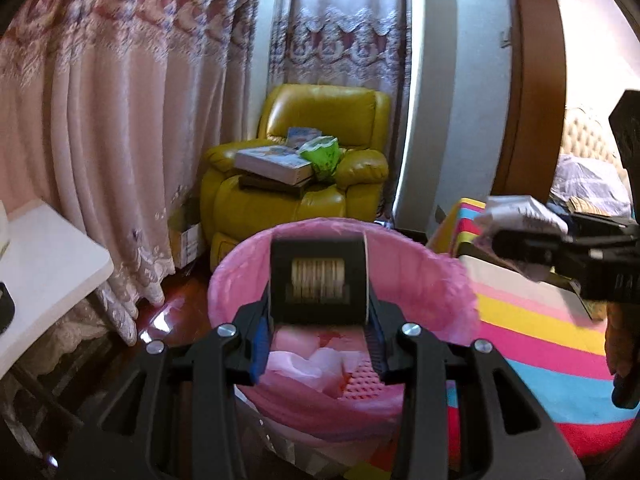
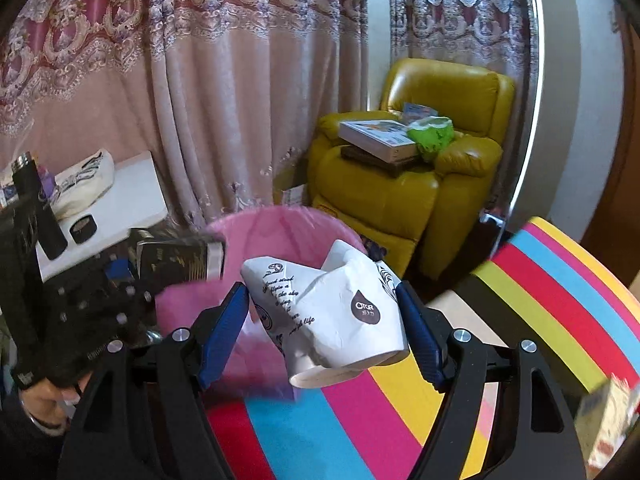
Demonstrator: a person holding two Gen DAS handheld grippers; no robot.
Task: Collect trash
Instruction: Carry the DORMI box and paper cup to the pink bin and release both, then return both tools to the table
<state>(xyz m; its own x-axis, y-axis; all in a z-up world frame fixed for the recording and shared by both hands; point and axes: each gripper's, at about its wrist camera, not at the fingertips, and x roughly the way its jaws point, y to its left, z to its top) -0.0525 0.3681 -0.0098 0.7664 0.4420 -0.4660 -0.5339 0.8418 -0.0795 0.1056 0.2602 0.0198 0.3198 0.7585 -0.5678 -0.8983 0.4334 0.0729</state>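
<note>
A bin with a pink liner (image 1: pixel 420 272) stands in front of me with crumpled pink and white scraps inside. My left gripper (image 1: pixel 318 308) is shut on a black box with a gold pattern (image 1: pixel 318 276), held above the bin's opening. In the right wrist view that left gripper (image 2: pixel 160 272) and its black box (image 2: pixel 180 260) come in from the left over the bin (image 2: pixel 280 232). My right gripper (image 2: pixel 324 320) is shut on a crumpled white paper cup (image 2: pixel 332 308) with printed writing, near the bin's rim. In the left wrist view the right gripper (image 1: pixel 520 248) and cup (image 1: pixel 516 208) sit at the right.
A rainbow-striped surface (image 2: pixel 560 300) lies beside the bin on the right. Behind stands a yellow armchair (image 1: pixel 280 200) with books and a green bag (image 1: pixel 322 154). A white table (image 2: pixel 132 196) at the left carries a black bottle (image 2: pixel 38 208) and a round tin. Curtains hang behind.
</note>
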